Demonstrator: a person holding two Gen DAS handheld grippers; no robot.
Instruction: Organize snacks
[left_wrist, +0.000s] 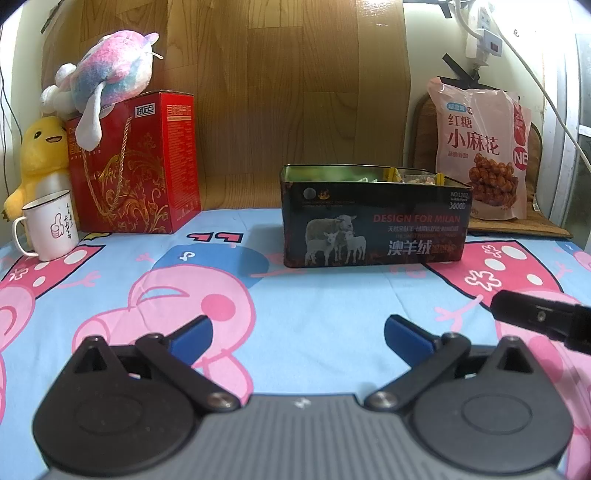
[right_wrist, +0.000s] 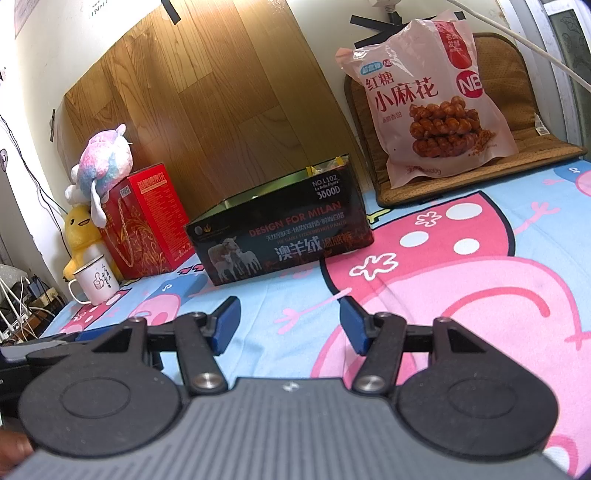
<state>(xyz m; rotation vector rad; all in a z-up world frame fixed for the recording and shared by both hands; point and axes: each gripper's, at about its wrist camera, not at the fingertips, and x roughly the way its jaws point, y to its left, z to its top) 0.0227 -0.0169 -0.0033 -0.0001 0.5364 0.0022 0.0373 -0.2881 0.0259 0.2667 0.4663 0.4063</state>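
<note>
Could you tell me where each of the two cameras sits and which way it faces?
Left wrist: behind the open left gripper, low over the cartoon bedsheet, facing the dark tin box squarely; the right gripper's tip shows at the right edge.
Right wrist: behind the open right gripper, tilted, facing the tin box from its right; a hand shows bottom left.
Shared: tin box, pink snack bag, red gift box, mug.

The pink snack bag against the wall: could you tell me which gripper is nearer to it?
Right. The right gripper sits open below the pink snack bag; the left gripper, also open, is further left, facing the tin box.
</note>
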